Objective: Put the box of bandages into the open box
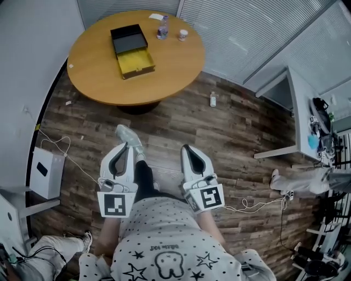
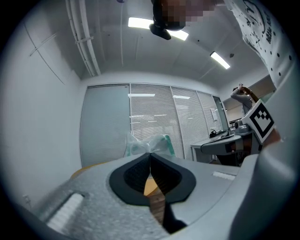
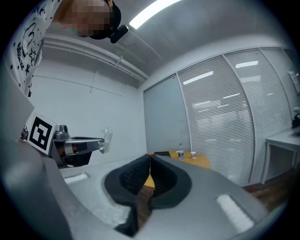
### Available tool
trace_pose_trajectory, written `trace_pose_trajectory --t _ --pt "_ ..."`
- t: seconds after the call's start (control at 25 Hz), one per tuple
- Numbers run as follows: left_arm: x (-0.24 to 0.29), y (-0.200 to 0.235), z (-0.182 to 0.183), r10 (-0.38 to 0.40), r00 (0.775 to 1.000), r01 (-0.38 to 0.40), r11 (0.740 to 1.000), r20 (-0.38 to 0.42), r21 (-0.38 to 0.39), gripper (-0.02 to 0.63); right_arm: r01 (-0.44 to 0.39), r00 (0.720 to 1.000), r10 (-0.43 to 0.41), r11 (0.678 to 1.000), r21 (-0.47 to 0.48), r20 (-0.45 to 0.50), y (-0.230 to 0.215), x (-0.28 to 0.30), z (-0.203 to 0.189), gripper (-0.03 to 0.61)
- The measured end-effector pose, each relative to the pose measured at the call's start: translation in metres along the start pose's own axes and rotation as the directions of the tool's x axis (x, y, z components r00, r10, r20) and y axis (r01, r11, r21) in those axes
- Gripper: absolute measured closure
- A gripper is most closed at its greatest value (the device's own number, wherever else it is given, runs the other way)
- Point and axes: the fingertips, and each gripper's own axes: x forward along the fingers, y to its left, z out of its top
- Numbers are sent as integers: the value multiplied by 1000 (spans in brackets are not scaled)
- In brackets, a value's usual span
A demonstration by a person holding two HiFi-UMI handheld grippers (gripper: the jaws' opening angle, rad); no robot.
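The open box (image 1: 136, 62) lies on the round wooden table (image 1: 170, 71) far ahead: a yellow-lined tray with its black lid (image 1: 129, 38) behind it. A crumpled clear and green box of bandages (image 1: 128, 135) sticks out of my left gripper (image 1: 127, 144), which is shut on it. The same pack (image 2: 147, 144) shows above the closed tips of the left gripper (image 2: 150, 153) in its own view. My right gripper (image 1: 186, 148) is beside the left one, over the wooden floor, shut and with nothing in it (image 3: 150, 157). Both point level toward the table (image 3: 199, 161).
A small bottle (image 1: 163, 27), a cup (image 1: 182, 34) and a white slip (image 1: 156, 17) stand at the table's far edge. On the floor are another small bottle (image 1: 213, 99), cables (image 1: 258, 206) and a white unit (image 1: 45, 172). A desk (image 1: 307, 115) stands at the right.
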Motion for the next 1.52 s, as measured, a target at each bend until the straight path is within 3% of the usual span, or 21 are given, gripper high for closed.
trace_pose_trajectory --t 0.32,0.6,0.72,1.16,1.52 --pt "74 55 -1 -29 1000 29 999 -2 -29 601 -7 1000 7 1000 -8 17 -13 88 22 574" --pt "124 107 0 -63 998 63 998 13 -21 601 41 999 -42 998 -39 -21 -24 162 27 572" --pt "142 126 -6 -69 998 69 997 3 -22 601 22 1000 -21 999 -34 11 -22 188 31 572" --pt "164 171 -25 -50 998 49 998 -28 -44 603 81 996 -81 997 10 -25 -29 231 20 574" --pt "181 187 -32 -14 999 11 999 -49 -52 603 69 997 -68 998 9 -43 -40 254 19 574"
